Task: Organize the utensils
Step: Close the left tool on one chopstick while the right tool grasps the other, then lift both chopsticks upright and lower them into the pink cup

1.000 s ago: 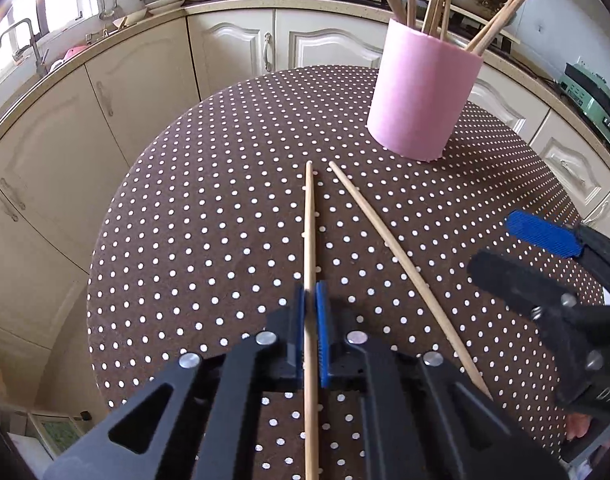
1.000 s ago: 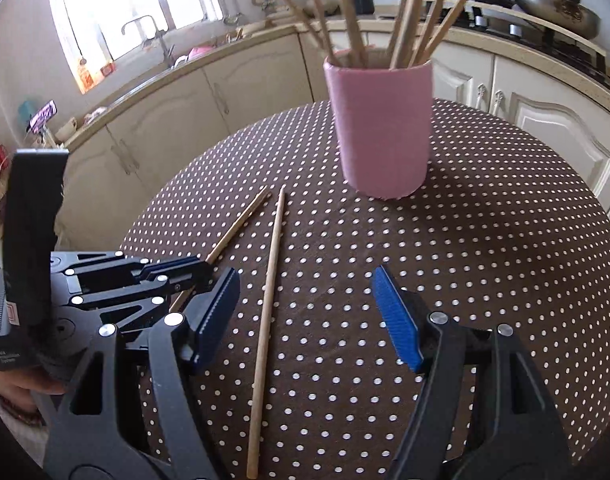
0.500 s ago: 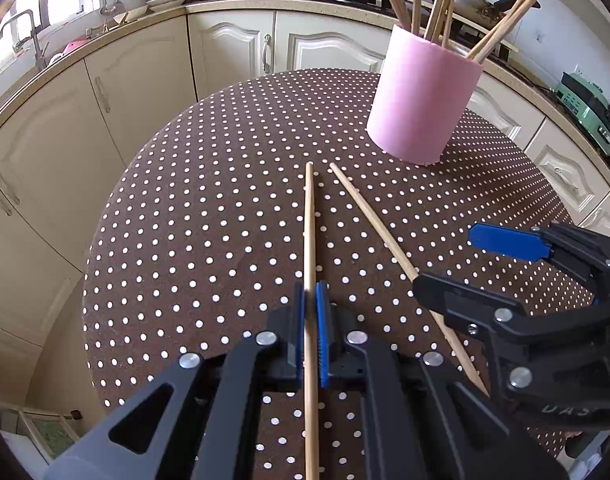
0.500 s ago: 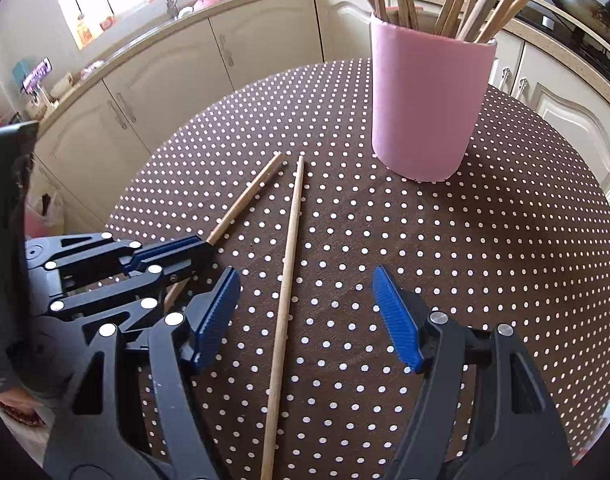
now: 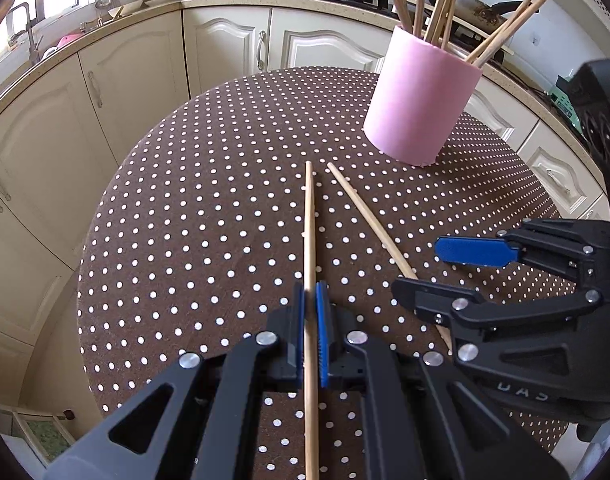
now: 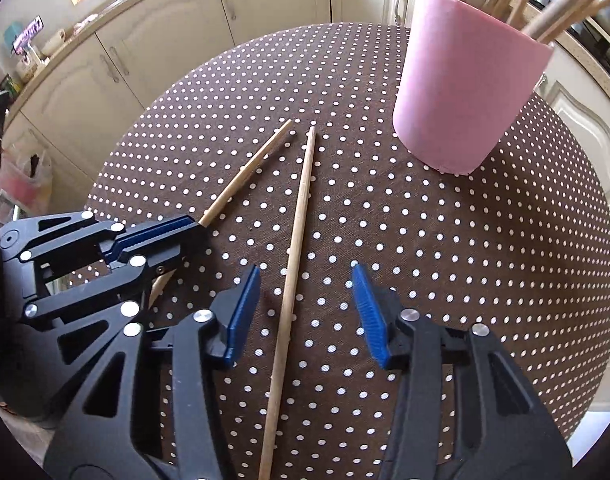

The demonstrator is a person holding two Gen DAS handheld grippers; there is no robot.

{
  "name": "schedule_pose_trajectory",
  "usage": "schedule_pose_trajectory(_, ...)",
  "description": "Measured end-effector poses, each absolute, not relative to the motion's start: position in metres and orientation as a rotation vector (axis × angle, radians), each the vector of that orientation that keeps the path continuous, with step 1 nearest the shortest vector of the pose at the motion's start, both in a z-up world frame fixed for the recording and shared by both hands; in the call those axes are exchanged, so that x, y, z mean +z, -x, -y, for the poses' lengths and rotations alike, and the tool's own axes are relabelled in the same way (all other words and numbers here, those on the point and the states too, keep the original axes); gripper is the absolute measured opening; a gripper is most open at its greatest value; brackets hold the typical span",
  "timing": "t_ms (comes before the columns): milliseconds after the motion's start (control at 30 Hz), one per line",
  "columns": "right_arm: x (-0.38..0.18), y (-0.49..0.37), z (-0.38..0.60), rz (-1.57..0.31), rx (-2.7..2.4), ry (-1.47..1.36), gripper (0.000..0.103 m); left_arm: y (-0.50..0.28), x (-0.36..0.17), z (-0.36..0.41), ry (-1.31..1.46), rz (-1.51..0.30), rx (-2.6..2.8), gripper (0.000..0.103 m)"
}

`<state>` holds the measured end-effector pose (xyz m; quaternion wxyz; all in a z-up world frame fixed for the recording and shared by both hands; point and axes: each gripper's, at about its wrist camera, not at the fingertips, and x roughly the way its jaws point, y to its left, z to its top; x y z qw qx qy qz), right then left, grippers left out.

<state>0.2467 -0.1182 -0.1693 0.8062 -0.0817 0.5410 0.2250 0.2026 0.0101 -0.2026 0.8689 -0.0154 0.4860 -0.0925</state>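
Two wooden chopsticks lie on the brown polka-dot table. My left gripper is shut on one chopstick; it also shows in the right wrist view, held by the left gripper. My right gripper is open, low over the table, its fingers on either side of the second chopstick, apart from it. That chopstick and the right gripper also show in the left wrist view. A pink holder with several chopsticks stands beyond; it also shows in the right wrist view.
Cream kitchen cabinets and a counter curve round the far side of the table. The table's round edge falls away at the left. A stove with pans is behind the holder.
My right gripper has moved forward and down, so the second chopstick now lies between its open fingers. The left gripper stays shut on its chopstick.
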Motion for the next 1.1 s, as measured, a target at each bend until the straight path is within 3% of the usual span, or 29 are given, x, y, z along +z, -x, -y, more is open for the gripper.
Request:
schedule_pose_trajectory(67, -0.168, -0.251, 0.113, -1.166, 0.471, 0.201, 0.035, -0.203, -0.203, -0.01, 0.03, -1.019, -0.195, 0.006)
schedule_pose_trajectory(233, -0.167, -0.264, 0.104, -1.208, 0.464, 0.279, 0.027, -0.211, -0.202, -0.006, 0.027, -1.038, -0.185, 0.006)
schedule_pose_trajectory(367, -0.167, -0.271, 0.09, -1.235, 0.479, 0.311, 0.012, -0.215, -0.201, 0.001, 0.001, -1.059, -0.165, 0.006)
schedule_pose_trajectory(467, -0.165, -0.277, 0.078, -1.242, 0.486, 0.315, 0.007, -0.217, -0.201, 0.005, -0.026, -1.065, -0.157, 0.006)
schedule_pose_trajectory(733, -0.162, -0.275, 0.087, -1.192, 0.511, 0.226, 0.006, -0.217, -0.2, 0.002, 0.025, -1.068, -0.185, 0.006)
schedule_pose_trajectory(1100, -0.135, -0.259, 0.132, -1.055, 0.57, 0.044, 0.006, -0.201, -0.173, -0.006, 0.128, -0.895, -0.249, 0.006)
